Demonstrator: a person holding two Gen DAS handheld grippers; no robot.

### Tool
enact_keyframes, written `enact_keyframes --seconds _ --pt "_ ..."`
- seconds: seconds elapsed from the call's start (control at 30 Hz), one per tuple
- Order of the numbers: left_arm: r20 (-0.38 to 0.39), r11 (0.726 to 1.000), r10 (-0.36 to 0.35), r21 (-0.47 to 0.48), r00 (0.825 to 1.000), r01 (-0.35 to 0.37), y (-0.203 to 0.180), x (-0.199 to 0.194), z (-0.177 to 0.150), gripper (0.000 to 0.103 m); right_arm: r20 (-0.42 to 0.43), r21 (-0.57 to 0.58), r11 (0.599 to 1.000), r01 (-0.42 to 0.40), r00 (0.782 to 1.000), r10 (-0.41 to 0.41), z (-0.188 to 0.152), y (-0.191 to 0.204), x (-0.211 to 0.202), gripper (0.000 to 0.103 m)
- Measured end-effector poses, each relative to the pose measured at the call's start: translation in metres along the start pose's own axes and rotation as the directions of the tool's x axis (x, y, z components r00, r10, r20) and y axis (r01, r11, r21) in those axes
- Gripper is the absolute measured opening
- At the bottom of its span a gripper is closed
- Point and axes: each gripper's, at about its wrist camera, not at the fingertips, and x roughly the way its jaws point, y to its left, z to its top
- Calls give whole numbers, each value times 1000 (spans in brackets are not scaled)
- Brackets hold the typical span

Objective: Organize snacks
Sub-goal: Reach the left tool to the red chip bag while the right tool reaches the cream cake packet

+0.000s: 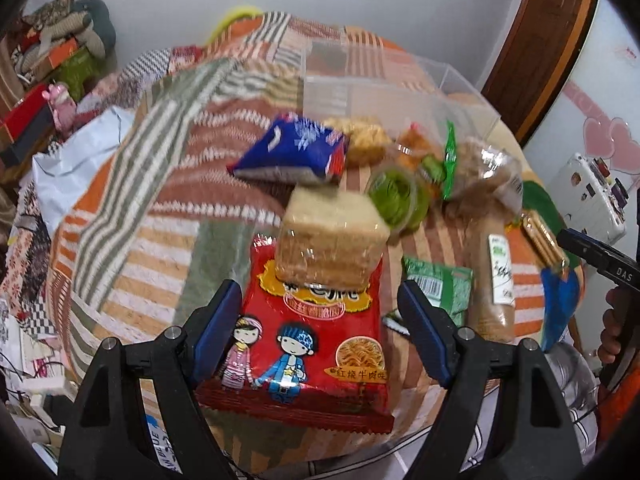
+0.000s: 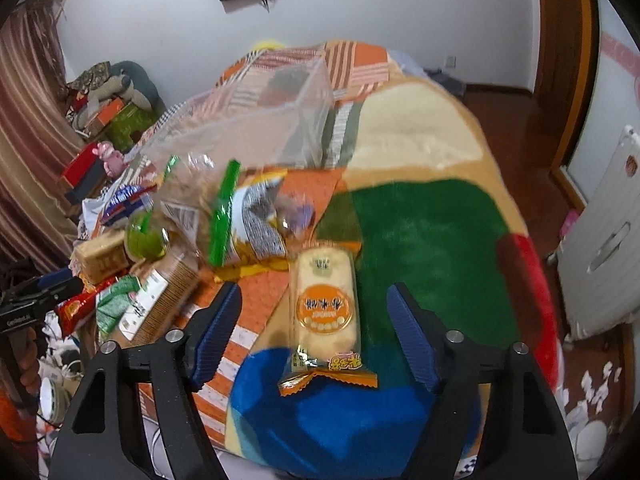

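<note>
My left gripper (image 1: 318, 300) stands open over a red noodle-snack packet (image 1: 316, 344) that lies between its fingers, with a small gap on each side. A wrapped cake block (image 1: 332, 240) rests on the packet's far end. Behind it lie a blue bag (image 1: 292, 152), a green jelly cup (image 1: 396, 196), a bread bag (image 1: 488, 184) and a biscuit sleeve (image 1: 492, 280). My right gripper (image 2: 314, 304) is open around an orange-and-yellow cake packet (image 2: 324, 304) without touching it. A clear plastic bin (image 2: 280, 120) stands behind the snack pile.
The snacks lie on a bed with a striped patchwork quilt (image 1: 160, 200) and a green, blue and red fleece blanket (image 2: 420, 248). Boxes and clutter (image 2: 112, 120) crowd the far left. A white cabinet (image 2: 600, 260) stands at the right on the wooden floor.
</note>
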Motion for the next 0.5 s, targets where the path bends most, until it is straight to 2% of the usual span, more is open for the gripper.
enact_keyframes --seconds 0.27,0.4,0.5 --pt "-72 1000 -9 -31 997 7 5 28 -6 86 -88 7 1000 -24 996 24 -4 -4 20 47" --pt "-76 997 -28 -77 997 22 15 38 -7 85 -86 8 1000 -9 996 10 -5 -7 18 37" --pt "-50 999 -20 -49 999 17 12 36 -7 77 -77 18 1000 -21 997 22 -5 -11 14 32"
